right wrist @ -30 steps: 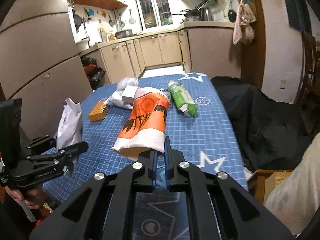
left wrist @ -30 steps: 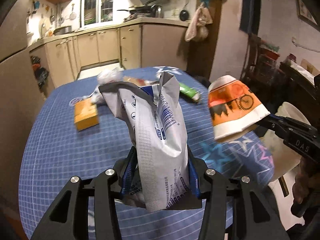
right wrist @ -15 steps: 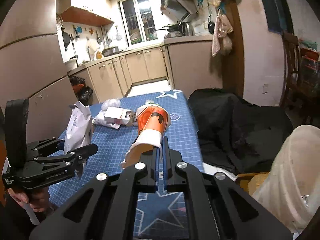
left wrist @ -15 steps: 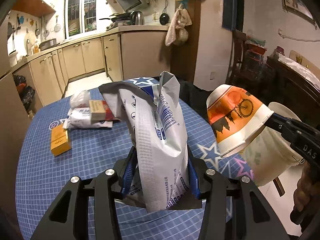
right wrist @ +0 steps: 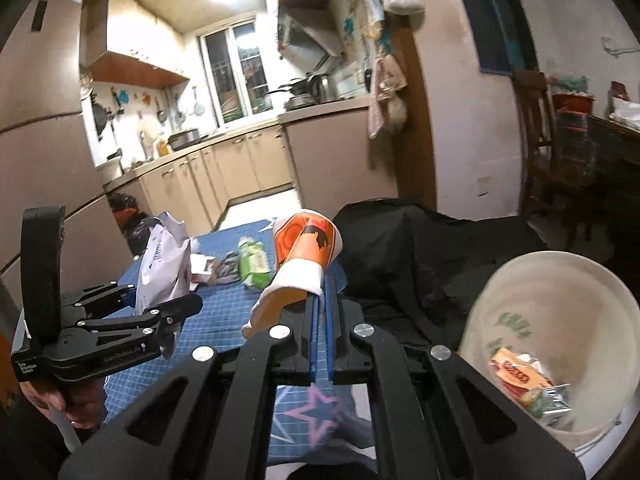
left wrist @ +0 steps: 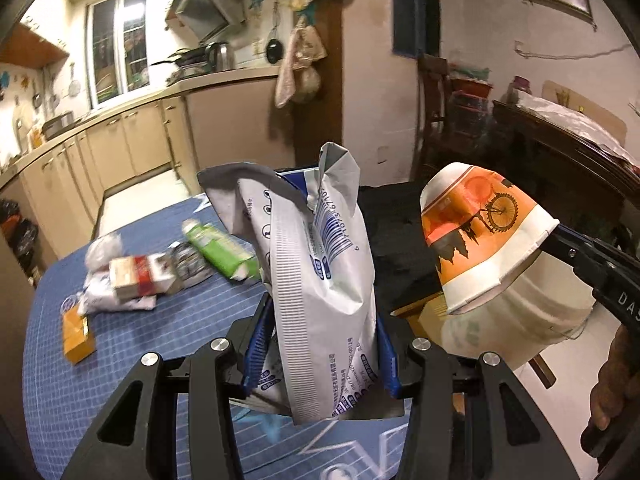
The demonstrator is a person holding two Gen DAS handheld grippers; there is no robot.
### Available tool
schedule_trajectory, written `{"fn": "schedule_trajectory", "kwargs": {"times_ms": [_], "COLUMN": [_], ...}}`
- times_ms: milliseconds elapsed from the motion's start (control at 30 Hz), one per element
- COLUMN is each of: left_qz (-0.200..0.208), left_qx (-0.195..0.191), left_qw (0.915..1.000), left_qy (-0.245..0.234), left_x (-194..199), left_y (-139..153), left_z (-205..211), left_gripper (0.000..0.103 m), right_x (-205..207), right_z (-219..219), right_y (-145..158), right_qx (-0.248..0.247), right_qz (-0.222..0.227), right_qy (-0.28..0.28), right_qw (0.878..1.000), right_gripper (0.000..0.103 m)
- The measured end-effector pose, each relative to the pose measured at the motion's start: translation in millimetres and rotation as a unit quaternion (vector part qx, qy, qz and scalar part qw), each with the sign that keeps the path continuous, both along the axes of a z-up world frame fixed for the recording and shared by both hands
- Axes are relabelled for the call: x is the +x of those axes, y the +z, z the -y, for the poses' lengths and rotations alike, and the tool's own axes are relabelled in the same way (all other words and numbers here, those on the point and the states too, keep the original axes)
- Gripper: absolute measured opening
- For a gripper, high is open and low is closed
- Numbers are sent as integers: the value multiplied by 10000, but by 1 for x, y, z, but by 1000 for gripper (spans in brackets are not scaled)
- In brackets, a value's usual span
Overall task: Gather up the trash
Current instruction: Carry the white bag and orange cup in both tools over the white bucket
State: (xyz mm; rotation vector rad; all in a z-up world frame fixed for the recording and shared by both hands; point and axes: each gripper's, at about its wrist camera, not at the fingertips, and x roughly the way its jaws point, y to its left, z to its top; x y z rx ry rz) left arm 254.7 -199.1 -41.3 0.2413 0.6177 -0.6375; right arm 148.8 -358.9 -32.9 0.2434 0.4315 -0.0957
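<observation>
My left gripper point(left wrist: 320, 344) is shut on a silver-white snack bag point(left wrist: 320, 280), held upright above the blue table point(left wrist: 120, 380); the same bag point(right wrist: 164, 268) shows in the right wrist view. My right gripper point(right wrist: 322, 292) is shut on the rim of an orange-and-white paper cup point(right wrist: 304, 256), which lies tilted, base away from me. In the left wrist view that cup point(left wrist: 480, 236) hangs in front of a cream trash bin point(left wrist: 520, 320). The bin point(right wrist: 552, 320) stands low at the right, beside the table, with wrappers inside.
On the table lie a green packet point(left wrist: 220, 248), a red-and-white box point(left wrist: 140, 278), white wrappers point(left wrist: 116, 300) and an orange box point(left wrist: 78, 334). A black cloth point(right wrist: 420, 248) covers a seat beyond the table's right edge. Kitchen cabinets point(right wrist: 240, 172) stand behind.
Both grippers swung right and rose, each keeping its hold. The trash bin has come into the right wrist view at lower right, and the table litter has slid left.
</observation>
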Motion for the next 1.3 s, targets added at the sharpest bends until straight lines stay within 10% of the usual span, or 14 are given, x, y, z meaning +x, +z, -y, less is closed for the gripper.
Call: {"fn": "schedule_trajectory", "kwargs": {"times_ms": [1300], "left_qz": [346], "left_qx": [683], "left_qw": [9800], "left_qy": [-1839], "left_x": [-58], "left_y": [-23], "left_z": [252], "left_gripper": [48], "right_x": [-104], "right_z": [160], "right_y": [-26], "right_qx": [-95], "right_qz": [-116], "right_qy": [-2275], "right_qw": [9737], "right_gripper": [1]}}
